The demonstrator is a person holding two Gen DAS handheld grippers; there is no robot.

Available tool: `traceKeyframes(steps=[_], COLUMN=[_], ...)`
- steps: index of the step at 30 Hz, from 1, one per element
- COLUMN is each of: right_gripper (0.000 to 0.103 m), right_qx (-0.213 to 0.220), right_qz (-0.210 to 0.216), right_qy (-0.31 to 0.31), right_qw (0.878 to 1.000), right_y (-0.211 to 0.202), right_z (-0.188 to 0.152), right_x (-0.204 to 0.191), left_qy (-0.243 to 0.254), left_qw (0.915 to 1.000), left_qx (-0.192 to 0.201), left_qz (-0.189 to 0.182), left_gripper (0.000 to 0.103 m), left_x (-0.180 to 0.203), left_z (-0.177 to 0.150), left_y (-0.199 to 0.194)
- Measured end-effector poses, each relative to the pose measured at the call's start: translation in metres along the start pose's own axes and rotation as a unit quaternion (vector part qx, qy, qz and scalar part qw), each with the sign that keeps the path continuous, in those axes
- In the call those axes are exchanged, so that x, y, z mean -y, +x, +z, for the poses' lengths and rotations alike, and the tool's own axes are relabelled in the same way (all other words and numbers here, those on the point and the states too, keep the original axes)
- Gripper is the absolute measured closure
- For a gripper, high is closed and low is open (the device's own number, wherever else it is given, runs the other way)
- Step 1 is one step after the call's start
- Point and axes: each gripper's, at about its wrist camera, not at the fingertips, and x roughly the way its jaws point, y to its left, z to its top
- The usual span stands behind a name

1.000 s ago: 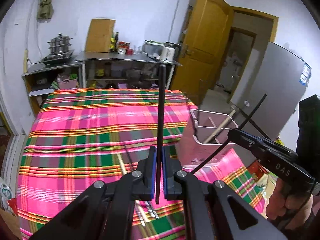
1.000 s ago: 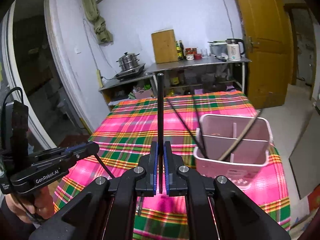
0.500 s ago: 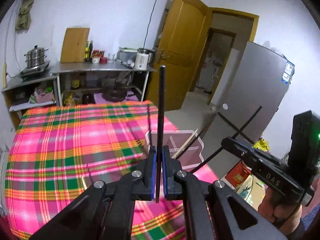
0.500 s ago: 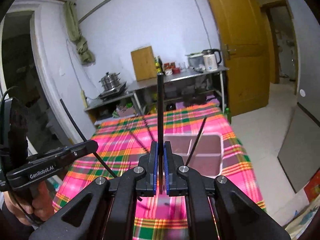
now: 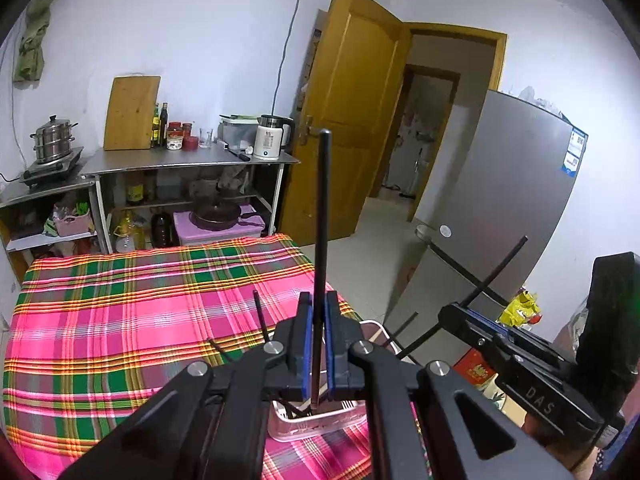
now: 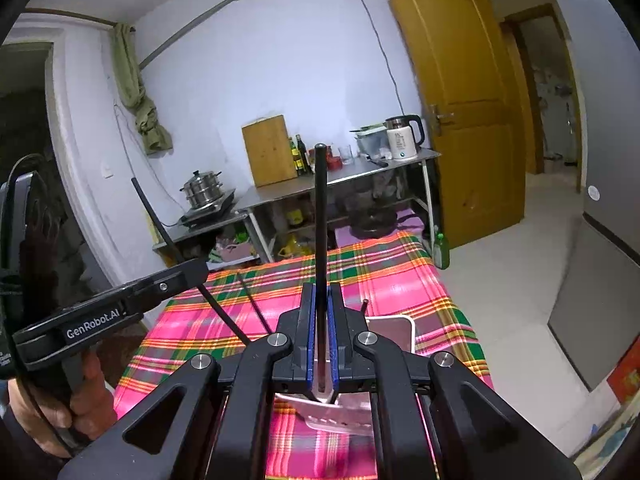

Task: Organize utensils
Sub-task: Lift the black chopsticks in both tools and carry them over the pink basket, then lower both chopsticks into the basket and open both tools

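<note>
My left gripper (image 5: 315,300) is shut on a black chopstick (image 5: 321,216) that stands upright between its blue pads. My right gripper (image 6: 321,292) is shut on a second black chopstick (image 6: 319,216), also upright. Both hover just above the pink utensil holder (image 5: 320,426), which sits on the plaid tablecloth (image 5: 120,320) and is mostly hidden under the grippers; it also shows in the right wrist view (image 6: 394,330). Black chopsticks (image 5: 260,318) lean out of the holder. Each gripper shows in the other's view: the right one (image 5: 448,316), the left one (image 6: 200,270).
A metal shelf (image 5: 188,164) with a kettle (image 5: 272,142), cutting board (image 5: 130,112) and pot (image 5: 52,140) stands behind the table. A wooden door (image 5: 352,120) and a grey fridge (image 5: 500,200) are to the right. The table's right edge drops to the floor.
Both grippers have moved in over the pink holder, which slid from ahead of them to beneath the fingers. Each still holds its chopstick upright.
</note>
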Motion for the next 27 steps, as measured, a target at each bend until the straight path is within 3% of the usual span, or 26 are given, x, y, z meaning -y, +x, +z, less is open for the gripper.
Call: traceKeyframes(steps=[16, 24, 26, 27], right_gripper=[0.098, 0.097, 0.097, 0.097], right_qx=[-0.03, -0.058, -0.068, -0.073], right_qz=[-0.005, -0.008, -0.009, -0.011], right_qy=[0.008, 0.005, 0.007, 0.008], right_qw=[0.999, 0.998, 0.998, 0.997], right_y=[0.044, 0.059, 0.062, 0.064], right_z=[-0.029, -0.039, -0.042, -0.043], right_x=[0.007, 0.006, 0.006, 0.006], left_qy=[0.001, -0.002, -0.002, -0.001], left_qw=[0.9996, 0.9988, 0.9988, 0.9988], left_qx=[-0.026, -0.048, -0.049, -0.048], left_qz=[0.005, 0.002, 0.002, 0.002], left_gripper=[0.097, 0.096, 0.092, 0.085], left_x=[-0.015, -0.019, -0.02, -0.02], left_z=[-0.028, -0.046, -0.048, -0.048], left_y=[0.056, 0.064, 0.063, 0.062])
